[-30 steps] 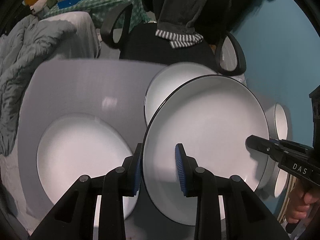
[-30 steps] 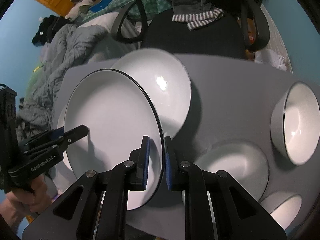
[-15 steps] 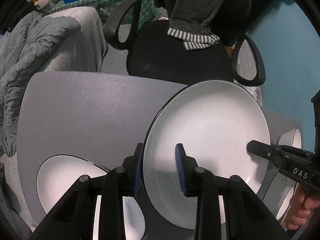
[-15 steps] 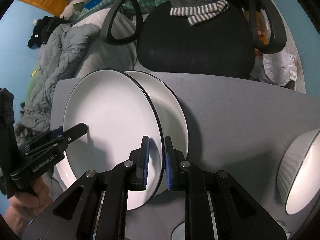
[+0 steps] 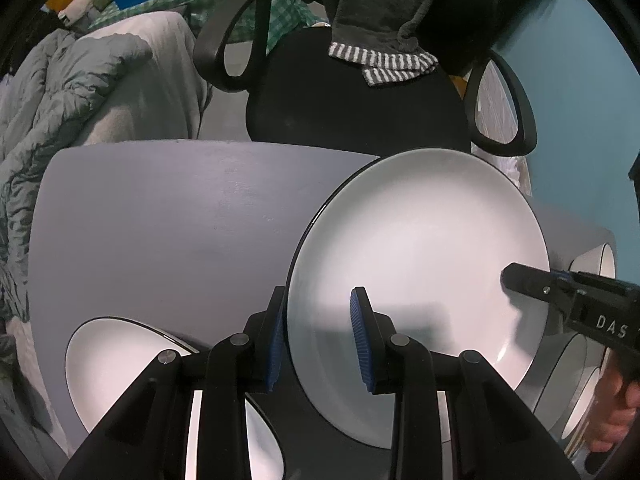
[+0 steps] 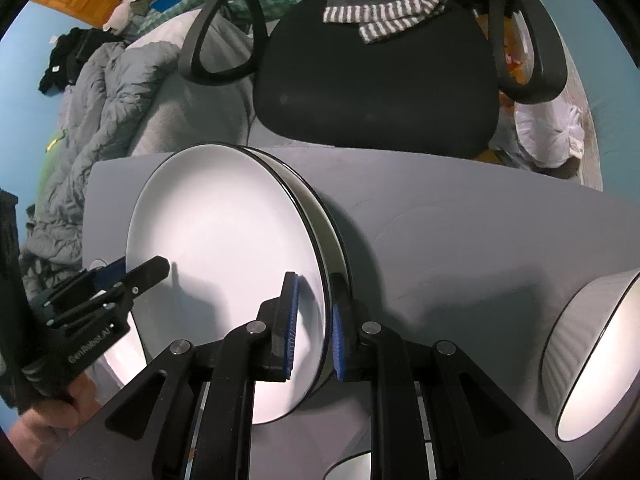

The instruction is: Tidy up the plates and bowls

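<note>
A: Both tools grasp the white black-rimmed plate (image 5: 420, 264): the left gripper (image 5: 318, 340) clenches its near rim, the right gripper (image 6: 312, 328) pinches the opposite edge. It hangs just above the second white plate (image 6: 320, 216) on the grey table (image 6: 460, 240).

B: I'd level it, centre it over that plate, lower gently, then open both together.

A: A second ago it hung well short of that plate; now their rims nearly align.

The held plate (image 6: 224, 264) is travelling toward the desk's far edge, now covering the second plate (image 6: 320, 216) almost completely.
</note>
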`<state>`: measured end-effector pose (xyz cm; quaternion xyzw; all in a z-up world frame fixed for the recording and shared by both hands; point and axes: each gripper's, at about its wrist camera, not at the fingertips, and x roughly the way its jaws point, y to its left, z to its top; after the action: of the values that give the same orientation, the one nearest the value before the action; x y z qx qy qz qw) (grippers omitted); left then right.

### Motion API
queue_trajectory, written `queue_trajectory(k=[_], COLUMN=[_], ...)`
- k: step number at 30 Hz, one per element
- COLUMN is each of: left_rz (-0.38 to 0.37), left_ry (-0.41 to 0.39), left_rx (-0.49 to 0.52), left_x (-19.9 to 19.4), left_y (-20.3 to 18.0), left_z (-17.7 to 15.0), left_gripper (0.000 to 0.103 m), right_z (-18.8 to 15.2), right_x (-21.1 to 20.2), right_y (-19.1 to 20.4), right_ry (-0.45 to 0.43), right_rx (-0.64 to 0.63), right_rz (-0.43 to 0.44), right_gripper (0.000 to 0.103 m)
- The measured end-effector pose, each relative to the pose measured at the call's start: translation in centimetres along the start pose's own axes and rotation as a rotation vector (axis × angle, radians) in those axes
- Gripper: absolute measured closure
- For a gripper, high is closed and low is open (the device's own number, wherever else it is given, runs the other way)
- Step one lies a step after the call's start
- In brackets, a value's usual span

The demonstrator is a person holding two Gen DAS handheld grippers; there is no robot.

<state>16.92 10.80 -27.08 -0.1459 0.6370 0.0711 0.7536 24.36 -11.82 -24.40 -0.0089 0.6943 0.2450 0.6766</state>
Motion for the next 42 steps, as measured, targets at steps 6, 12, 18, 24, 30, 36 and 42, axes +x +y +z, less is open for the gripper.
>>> queue_trajectory(k=[6, 12, 18, 24, 30, 36, 42], left_rz=[0.025, 0.052, 0.038, 0.018, 0.007, 0.005, 0.007], left_ry=[-0.008, -0.016, -0.021, -0.056, -0.07, -0.093, -0.117], left_rx=[0.031, 0.05, 0.027, 0.003, -0.017, -0.053, -0.124], left_x=[-0.1, -0.7, -1.5, -3.1, -4.4, -5.9, -7.2], left_y=[-0.2, -0.1, 0.4, 1.0, 1.8, 3.5, 6.1], left_z=[0.0, -0.1, -0.2, -1.0, -2.3, -3.9, -5.9], left_gripper=[0.069, 0.061, 0.053, 0.049, 0.045, 0.041, 0.035], right_z=[0.5, 0.9, 1.0, 0.8, 0.4, 0.2, -0.1], right_x=[0.1, 0.1, 0.1, -0.4, -0.6, -1.6, -2.6], right_y=[0.3, 0.8, 1.2, 1.4, 1.8, 2.5, 4.1], right_ry=[0.043, 0.087, 0.102, 0.081, 0.065, 0.002, -0.026], right_rx=[0.009, 0.023, 0.037, 0.046, 0.037, -0.007, -0.081], right_rz=[-0.006, -0.025, -0.076, -0.079, -0.114, -0.2, -0.249], right_gripper=[0.08, 0.069, 0.067, 0.058, 0.056, 0.05, 0.05])
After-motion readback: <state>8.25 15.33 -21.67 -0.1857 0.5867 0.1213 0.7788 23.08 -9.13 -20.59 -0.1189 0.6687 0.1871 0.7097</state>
